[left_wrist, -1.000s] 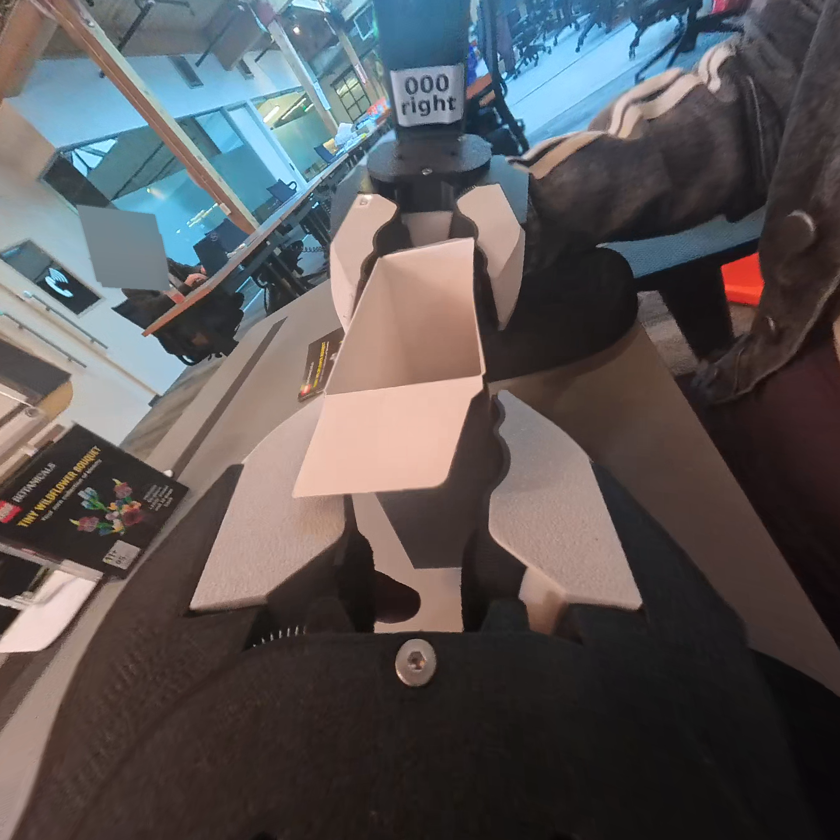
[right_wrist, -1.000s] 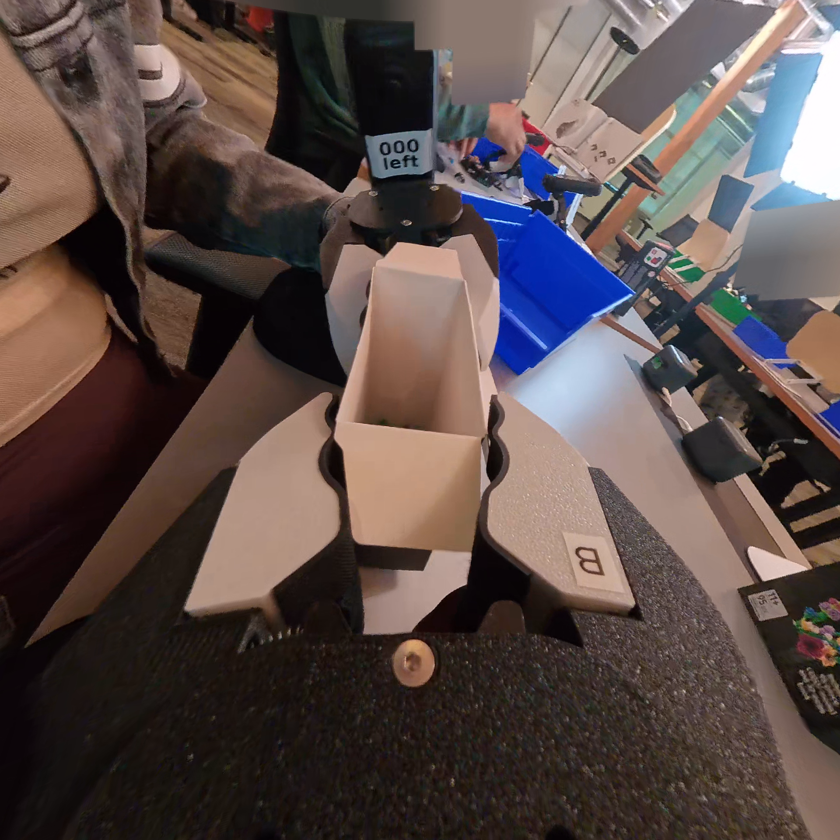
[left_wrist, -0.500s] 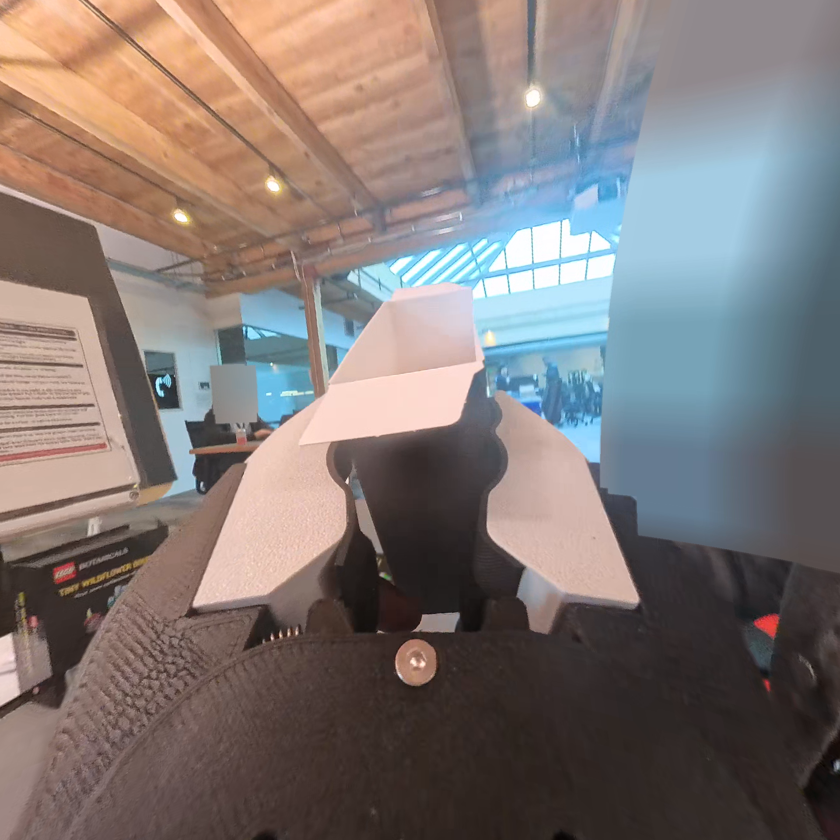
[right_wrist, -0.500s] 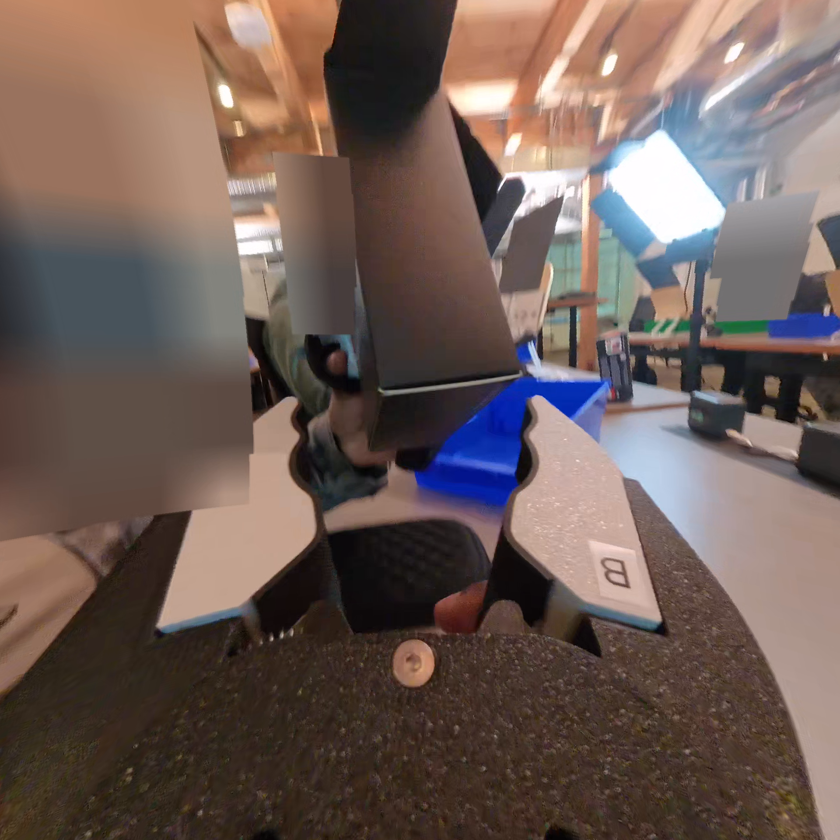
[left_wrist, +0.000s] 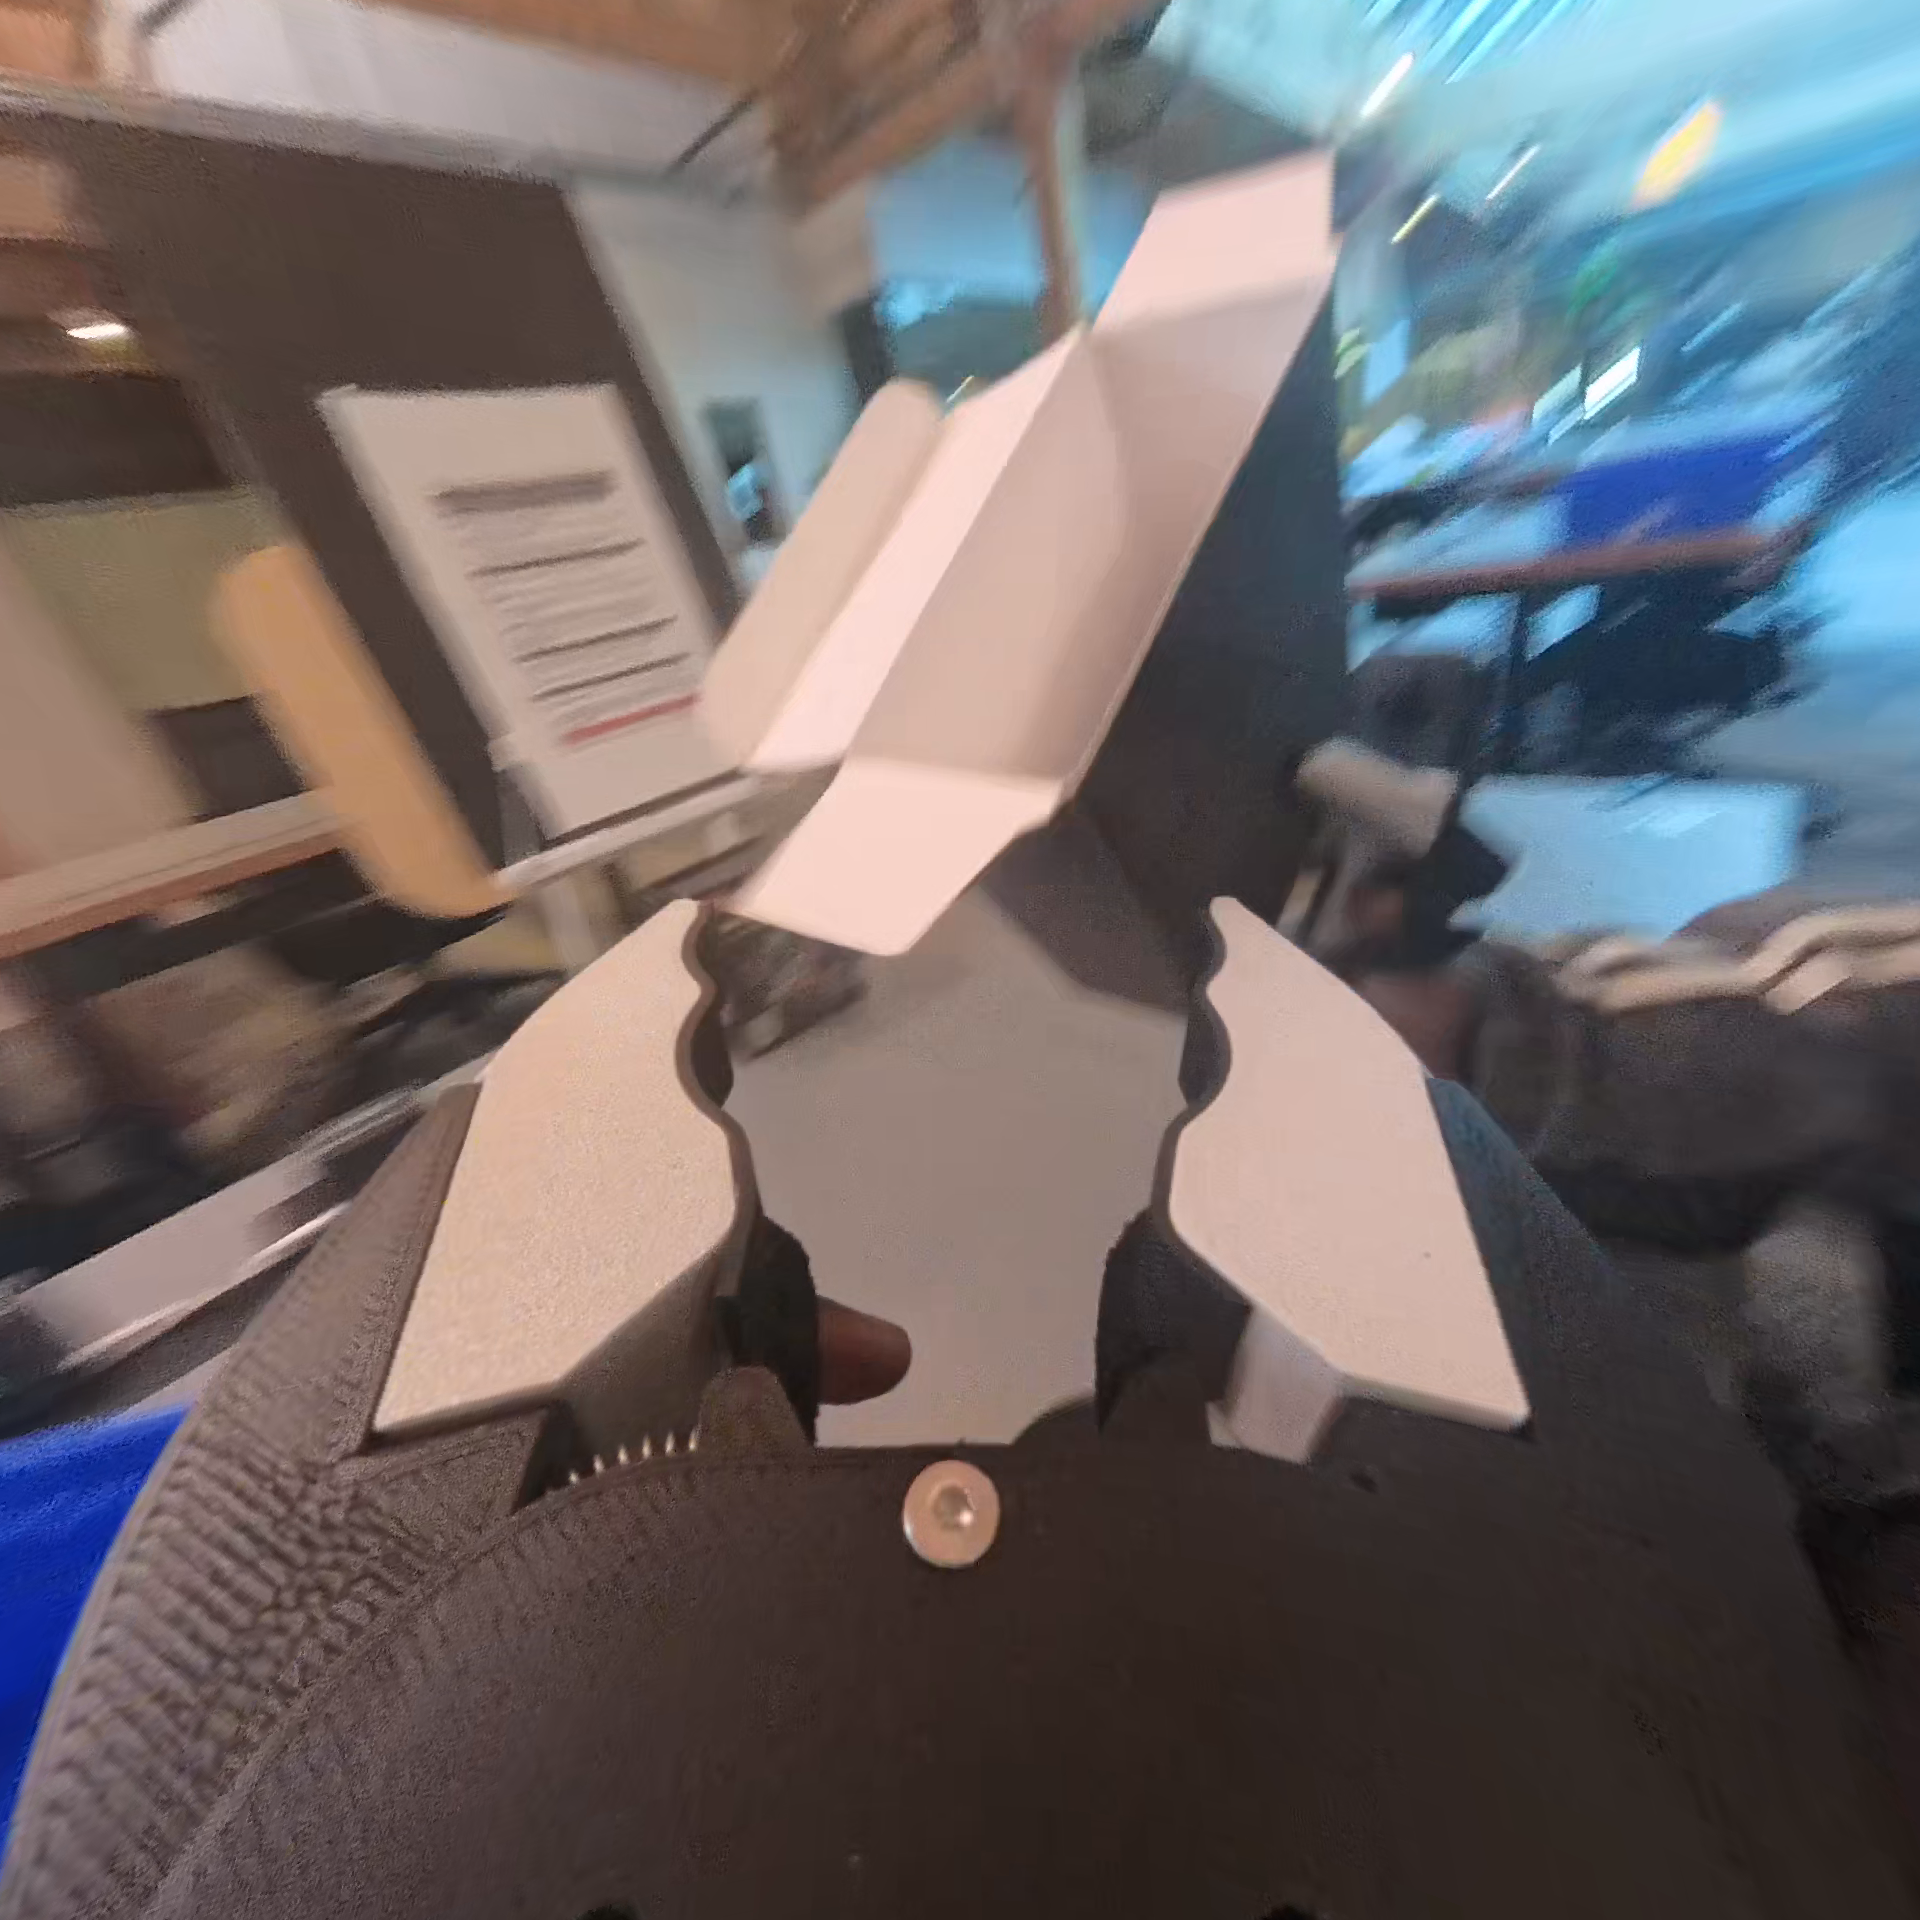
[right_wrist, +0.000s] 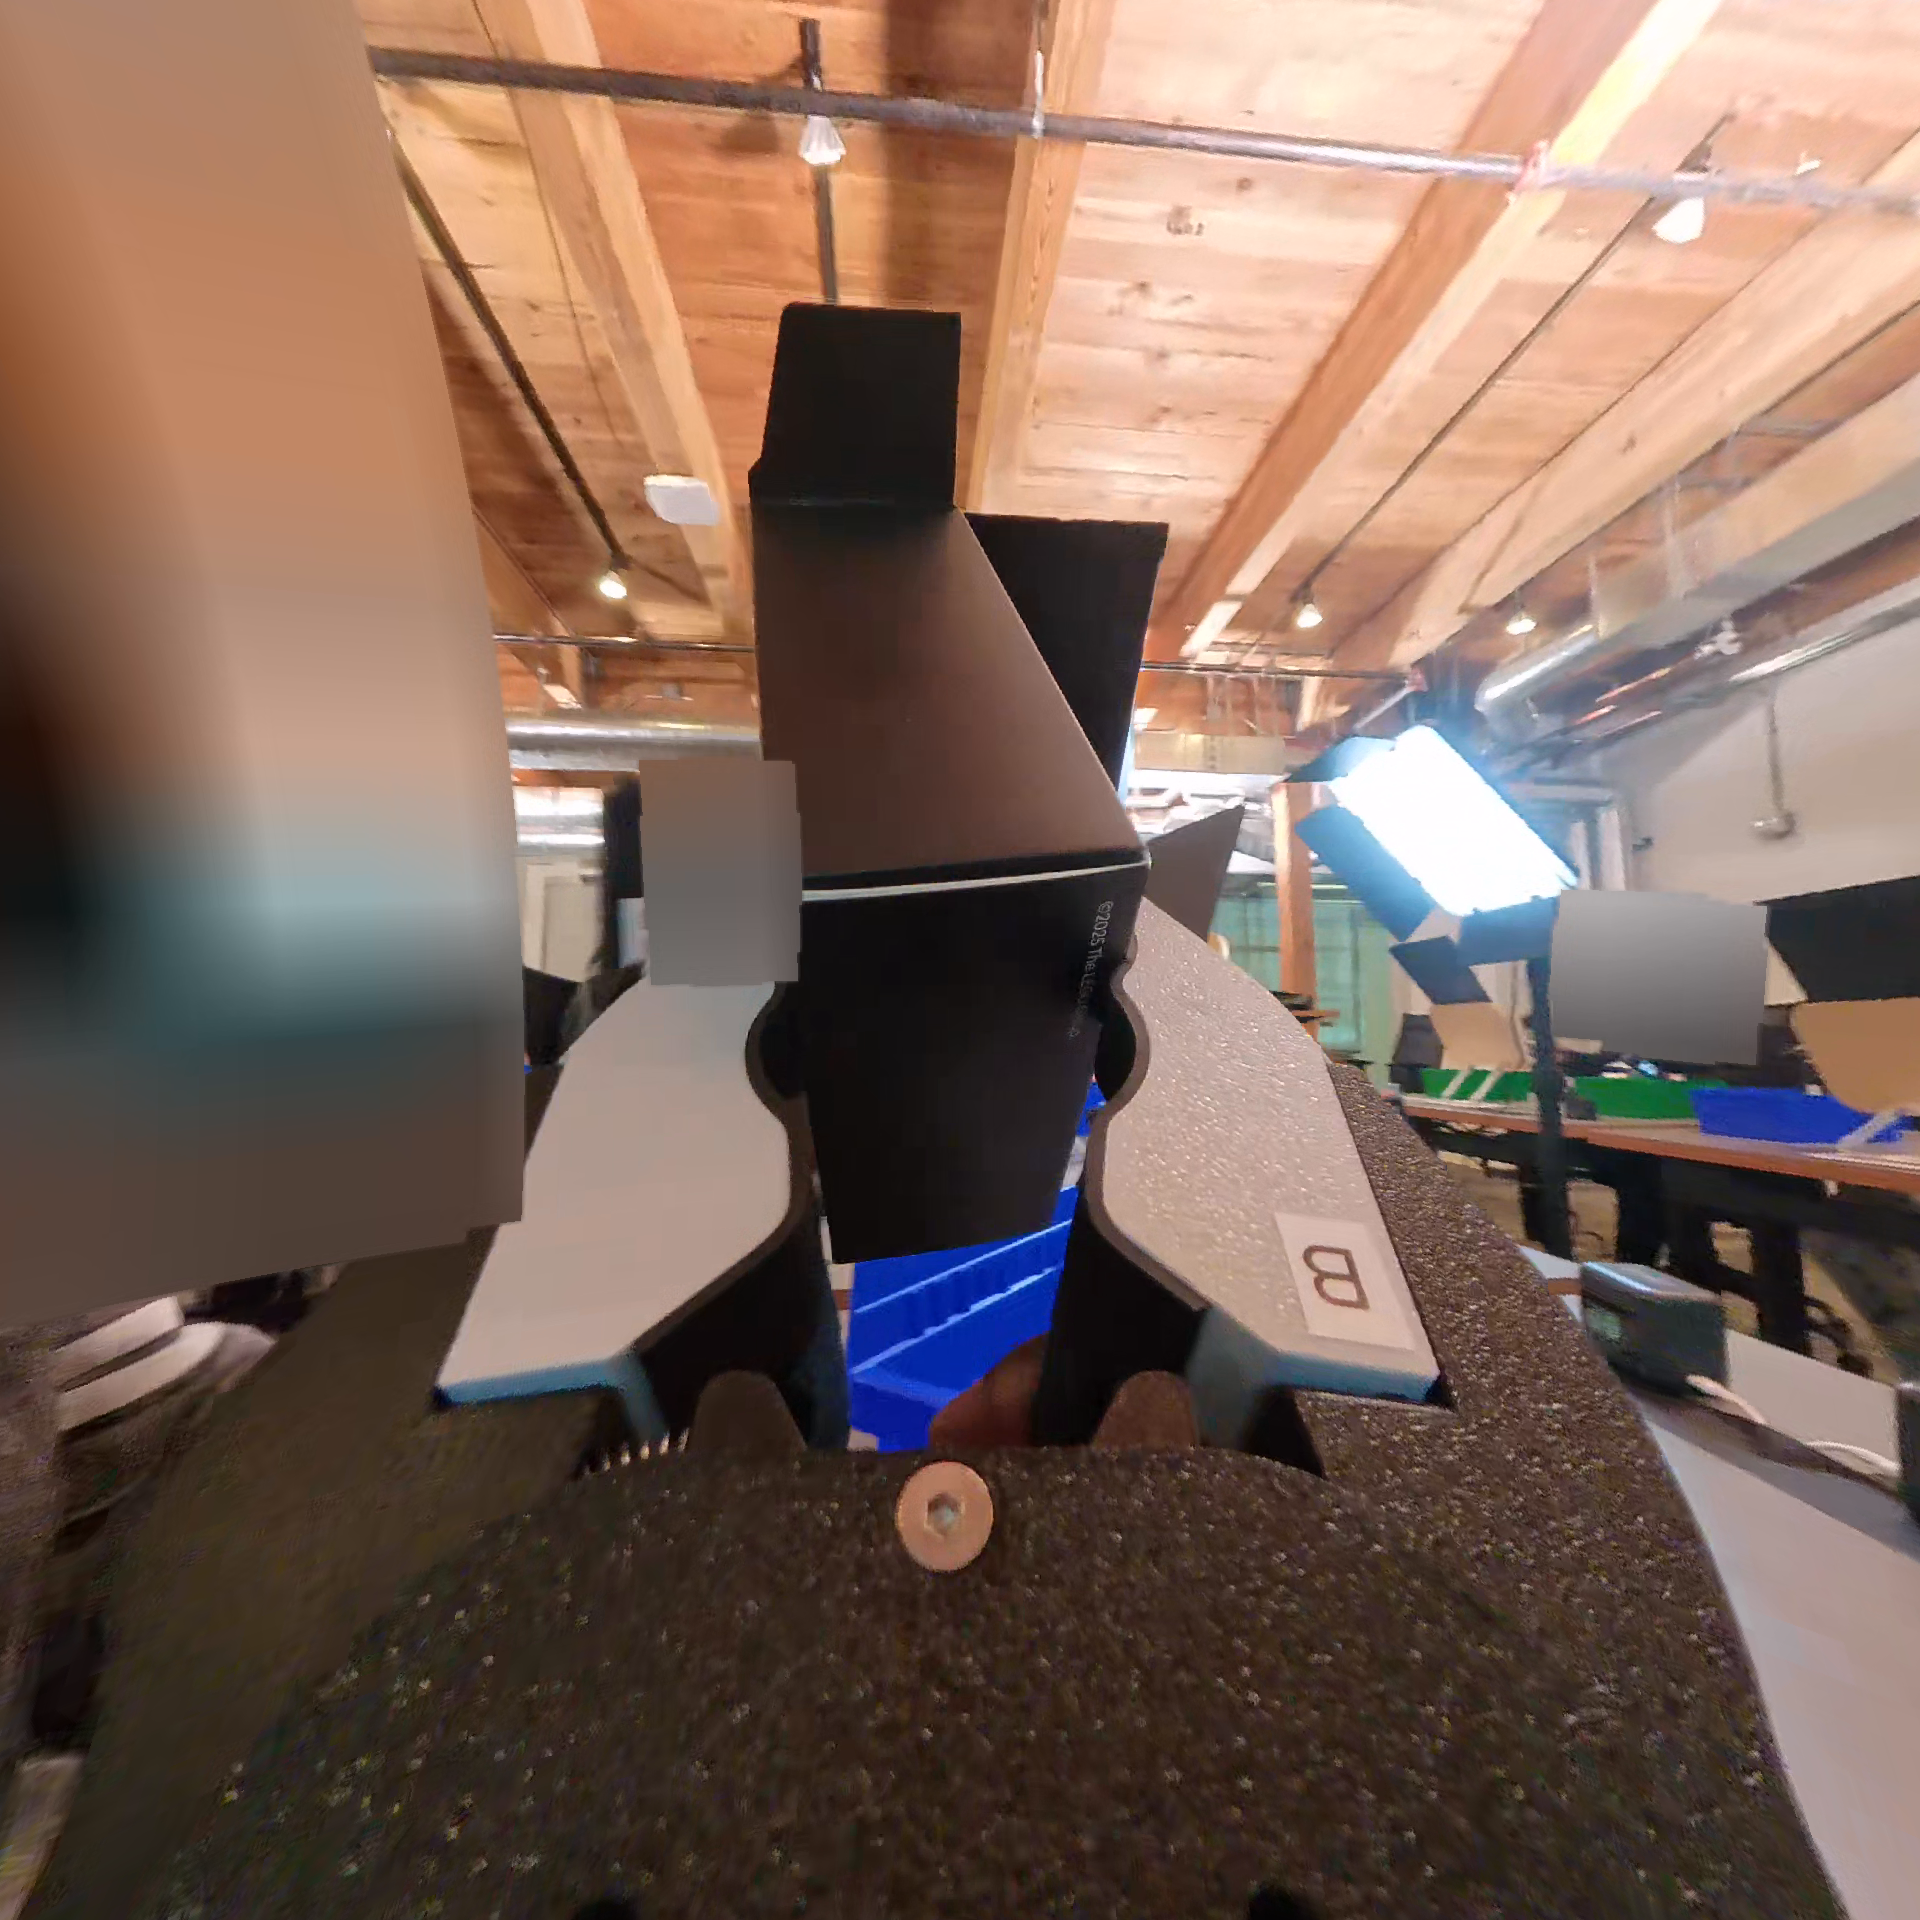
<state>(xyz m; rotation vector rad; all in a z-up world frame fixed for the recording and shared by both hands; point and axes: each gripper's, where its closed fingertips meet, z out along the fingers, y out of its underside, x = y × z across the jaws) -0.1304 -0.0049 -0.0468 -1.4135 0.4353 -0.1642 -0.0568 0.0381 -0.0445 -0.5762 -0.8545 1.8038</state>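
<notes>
Above, the right gripper (right_wrist: 951, 1023) clamps a black carton (right_wrist: 935, 1060) between both pads, its open flaps (right_wrist: 862, 405) rising ahead of the fingertips. The left gripper (left_wrist: 951, 987) stands wide and bare, the carton's white interior (left_wrist: 1039, 582) just beyond its fingertips, apart from both.

The box (right_wrist: 935, 1039) is thin card, matt black outside and smooth white inside (left_wrist: 997, 582). Gripper fingers (right_wrist: 1226, 1122) look like grainy matt grey plastic on rough black bodies. Overhead, the ceiling (right_wrist: 1299, 312) is bare wood.
</notes>
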